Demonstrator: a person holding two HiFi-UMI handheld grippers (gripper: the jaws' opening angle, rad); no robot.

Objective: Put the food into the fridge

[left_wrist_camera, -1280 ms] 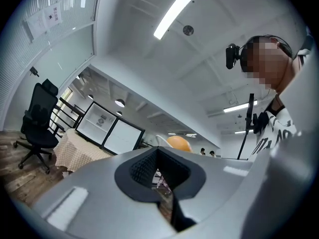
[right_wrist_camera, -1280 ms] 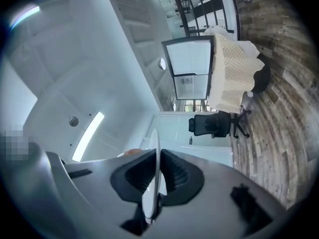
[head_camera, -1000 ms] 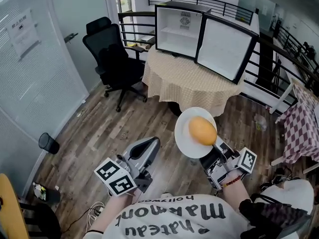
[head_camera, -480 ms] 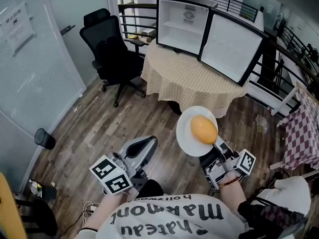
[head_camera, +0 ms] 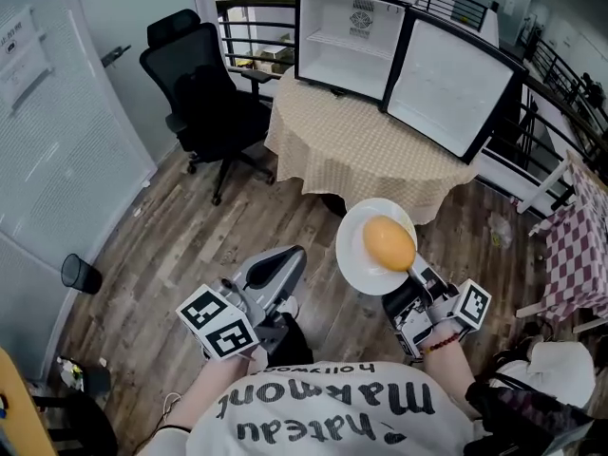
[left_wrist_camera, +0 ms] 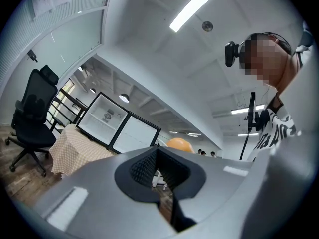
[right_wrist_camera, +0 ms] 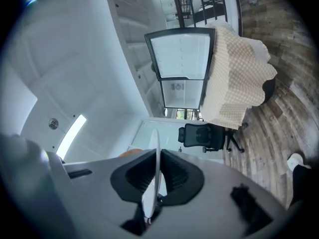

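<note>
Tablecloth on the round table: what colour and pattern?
Beige-and-white small check, a gingham tablecloth. Shows best in the head view.

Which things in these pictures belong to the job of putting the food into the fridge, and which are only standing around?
For the job: orange food, lying on the white plate; right gripper, shut on the plate's rim; open fridge on the table.

Only standing around: black office chair; small black bin on the floor; left gripper, shut on nothing.
</note>
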